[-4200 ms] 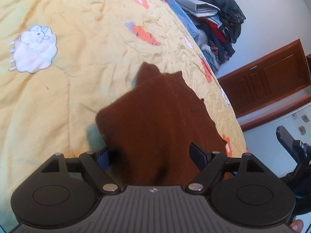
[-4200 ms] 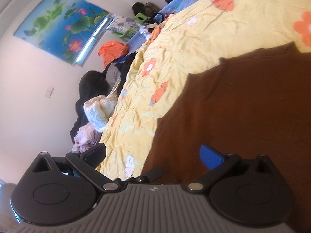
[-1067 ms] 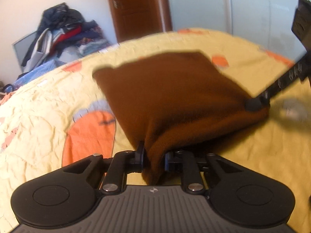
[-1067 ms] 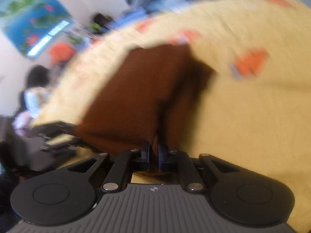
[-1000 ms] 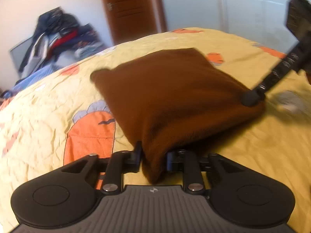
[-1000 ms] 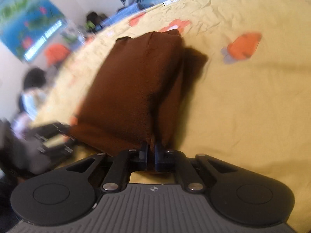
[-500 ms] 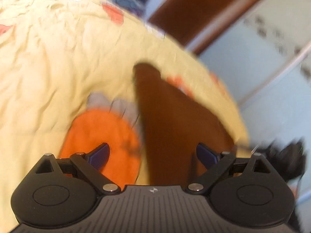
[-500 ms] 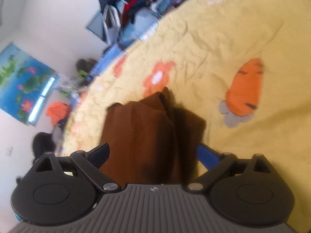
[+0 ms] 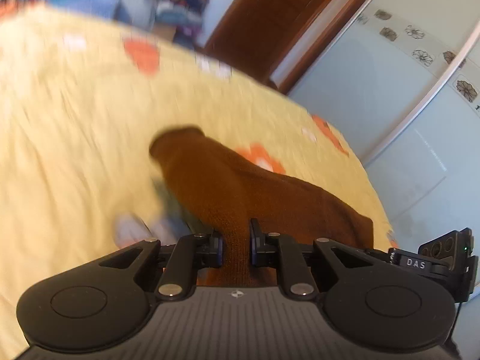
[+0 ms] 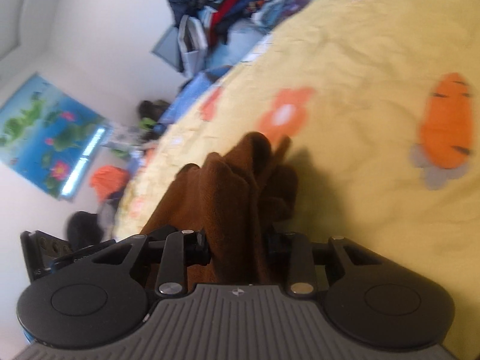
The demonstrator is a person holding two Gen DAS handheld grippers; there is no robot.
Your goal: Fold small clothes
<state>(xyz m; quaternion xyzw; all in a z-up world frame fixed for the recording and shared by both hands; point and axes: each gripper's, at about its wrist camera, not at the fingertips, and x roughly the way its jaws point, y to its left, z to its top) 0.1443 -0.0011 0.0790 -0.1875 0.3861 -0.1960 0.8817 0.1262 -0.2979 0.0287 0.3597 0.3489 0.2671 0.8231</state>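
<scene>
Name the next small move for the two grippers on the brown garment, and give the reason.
Probably finish closing, then lift both edges together. The left gripper and right gripper each have the brown garment between closing jaws, and it lies bunched on the yellow bedspread, so another fold looks due.

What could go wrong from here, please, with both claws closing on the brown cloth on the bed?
1. The right claw is closing on a bunched wad of the brown cloth; its layers may slip apart and spoil the fold.
2. The left claw pinches only a narrow ridge near the cloth's edge, so that hold might pull free.
3. The cloth lies near the edge of the bed; a slip could send it off.
</scene>
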